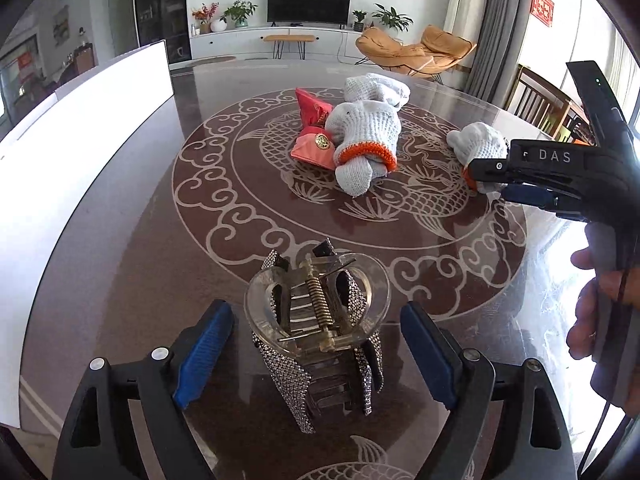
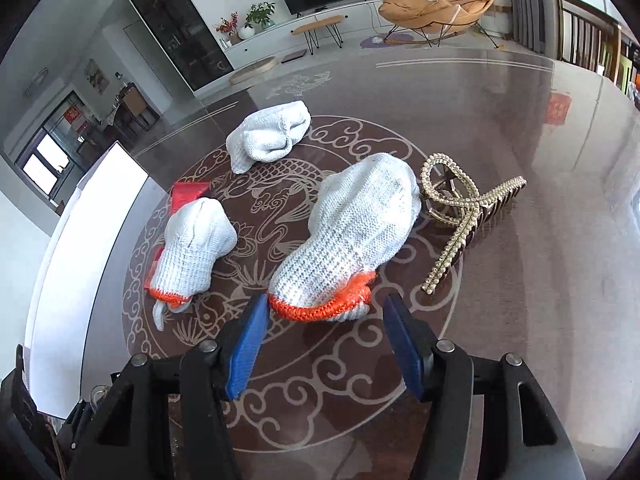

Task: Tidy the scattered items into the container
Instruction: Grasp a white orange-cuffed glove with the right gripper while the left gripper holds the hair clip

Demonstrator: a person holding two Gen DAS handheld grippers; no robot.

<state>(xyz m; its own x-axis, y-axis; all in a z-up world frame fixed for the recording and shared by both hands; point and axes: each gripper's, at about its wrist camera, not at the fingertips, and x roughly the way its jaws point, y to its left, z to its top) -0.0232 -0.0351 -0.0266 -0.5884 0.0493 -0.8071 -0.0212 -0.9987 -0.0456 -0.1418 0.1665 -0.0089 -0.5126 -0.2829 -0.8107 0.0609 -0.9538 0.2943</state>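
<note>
Glossy brown table (image 1: 120, 240) with a carved fish pattern carries a white container (image 1: 60, 200) at its left edge and rolled gloves mid-table. Left gripper (image 1: 316, 354) stands spread wide around a rhinestone hair clip (image 1: 320, 332), pads clear of it. Right gripper (image 2: 322, 344) is partly parted around the nearest glove (image 2: 348, 236), one pad brushing its orange cuff.

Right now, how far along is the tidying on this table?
Nothing visibly put away yet. In hand: the open left gripper straddles the rhinestone hair claw without pressing; the open right gripper flanks a rolled glove's orange cuff. Left: two more gloves, red pouches, pearl claw clip.
</note>
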